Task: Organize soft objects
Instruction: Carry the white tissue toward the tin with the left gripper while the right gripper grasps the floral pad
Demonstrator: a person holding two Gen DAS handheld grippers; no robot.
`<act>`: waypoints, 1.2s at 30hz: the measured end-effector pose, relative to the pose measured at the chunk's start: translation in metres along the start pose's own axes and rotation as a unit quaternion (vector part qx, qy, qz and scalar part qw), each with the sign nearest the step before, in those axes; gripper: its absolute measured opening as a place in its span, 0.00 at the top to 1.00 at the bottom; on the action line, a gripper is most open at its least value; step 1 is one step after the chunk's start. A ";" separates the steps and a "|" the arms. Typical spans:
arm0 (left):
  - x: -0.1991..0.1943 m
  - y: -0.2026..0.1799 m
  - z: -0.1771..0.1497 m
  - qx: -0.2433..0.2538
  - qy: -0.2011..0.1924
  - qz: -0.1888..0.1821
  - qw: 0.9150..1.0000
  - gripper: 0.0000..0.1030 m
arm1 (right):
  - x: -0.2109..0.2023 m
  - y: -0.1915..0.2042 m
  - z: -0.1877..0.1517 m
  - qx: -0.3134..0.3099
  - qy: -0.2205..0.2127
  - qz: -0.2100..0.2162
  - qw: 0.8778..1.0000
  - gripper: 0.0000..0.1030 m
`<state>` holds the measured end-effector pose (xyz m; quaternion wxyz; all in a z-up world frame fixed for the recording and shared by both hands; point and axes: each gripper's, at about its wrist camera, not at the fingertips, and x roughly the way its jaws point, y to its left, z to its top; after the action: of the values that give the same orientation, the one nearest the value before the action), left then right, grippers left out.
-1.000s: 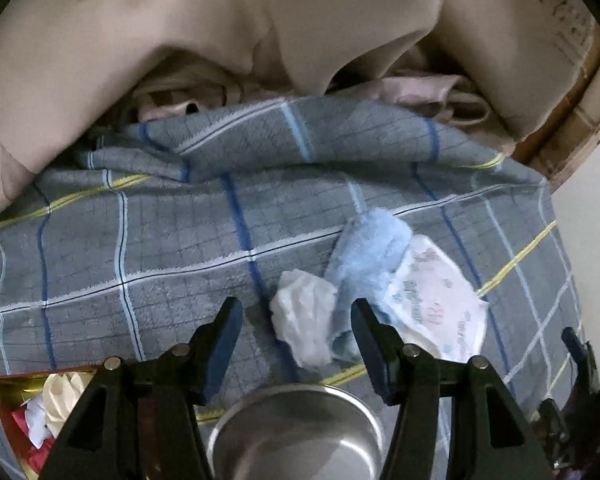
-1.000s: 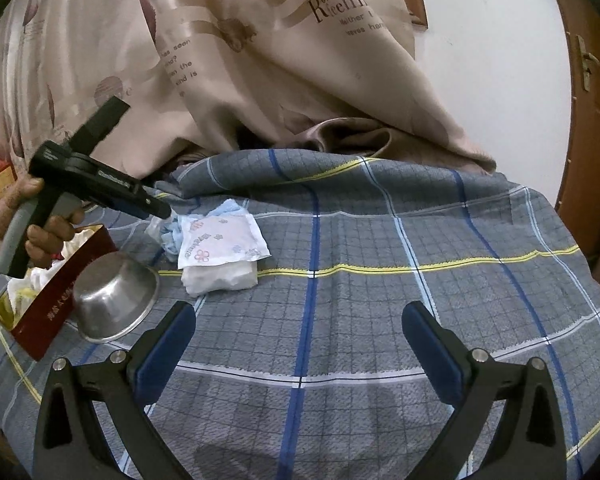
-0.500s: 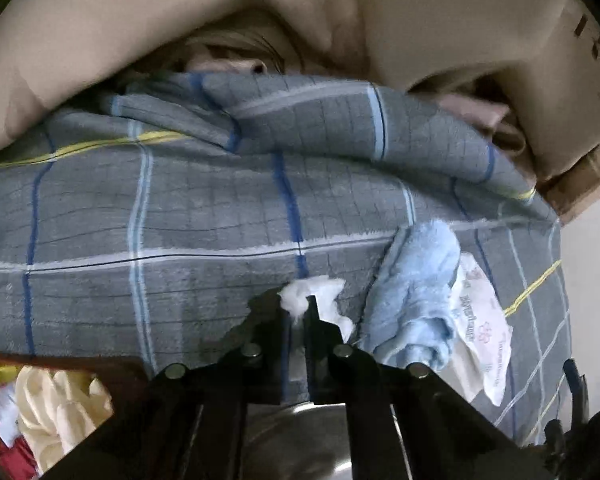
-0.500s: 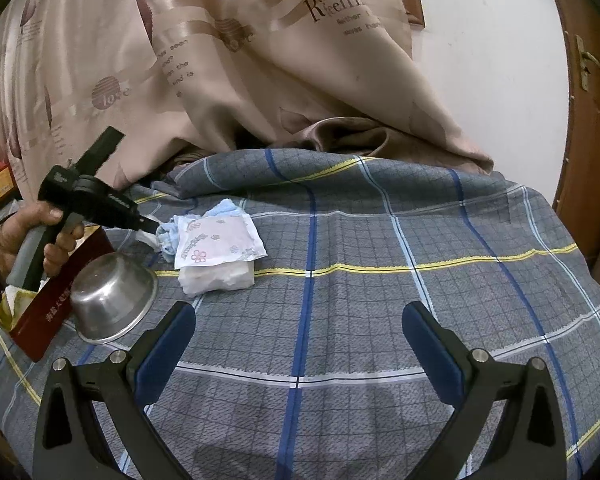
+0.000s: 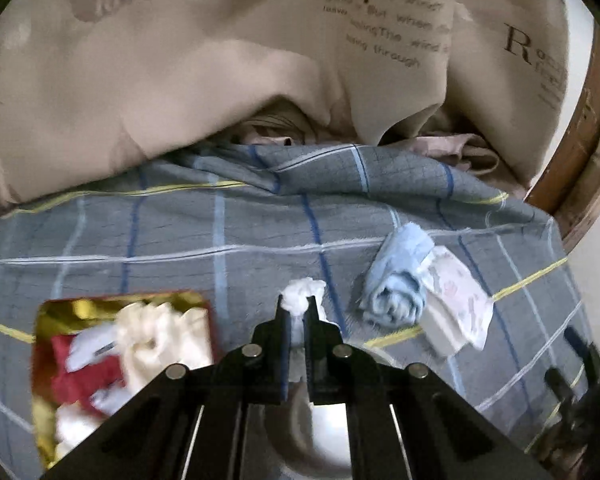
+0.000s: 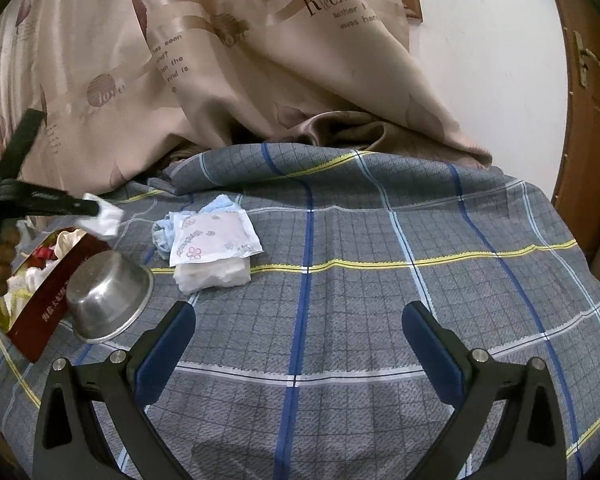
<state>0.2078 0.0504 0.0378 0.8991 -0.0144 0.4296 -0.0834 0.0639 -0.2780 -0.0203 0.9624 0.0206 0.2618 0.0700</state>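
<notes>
White tissue wad (image 5: 302, 291) pinched in closed left tongs (image 5: 296, 322), held raised beside red box (image 6: 40, 312), above steel bowl (image 6: 108, 300). Box contents blurred. Blue cloth (image 5: 400, 280) half hidden under printed packet (image 6: 212, 236). Right tongs (image 6: 298, 344) spread wide, nothing held, over plaid sheet (image 6: 380, 280).

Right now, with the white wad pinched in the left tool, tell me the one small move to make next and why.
Probably carry the white wad sideways over the red box and let go. The left tool is shut on it, lifted clear of the plaid cloth, and the box beside the steel bowl already holds other soft pieces.
</notes>
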 end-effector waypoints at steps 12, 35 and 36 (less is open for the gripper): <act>-0.071 0.001 -0.062 -0.026 -0.032 0.028 0.999 0.95 | 0.001 0.000 -0.001 -0.001 0.005 -0.001 1.000 0.00; -0.163 0.000 -0.158 -0.077 -0.094 0.036 0.992 0.94 | 0.033 0.062 0.049 -0.087 0.044 0.103 0.990 0.00; -0.163 0.001 -0.159 -0.078 -0.094 0.034 0.992 0.94 | 0.038 0.067 0.053 -0.093 0.052 0.104 0.989 0.00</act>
<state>-0.0155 0.0848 0.0629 0.9338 -0.0780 0.3487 -0.0177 0.1149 -0.2059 0.0116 0.9327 -0.0454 0.3000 0.1948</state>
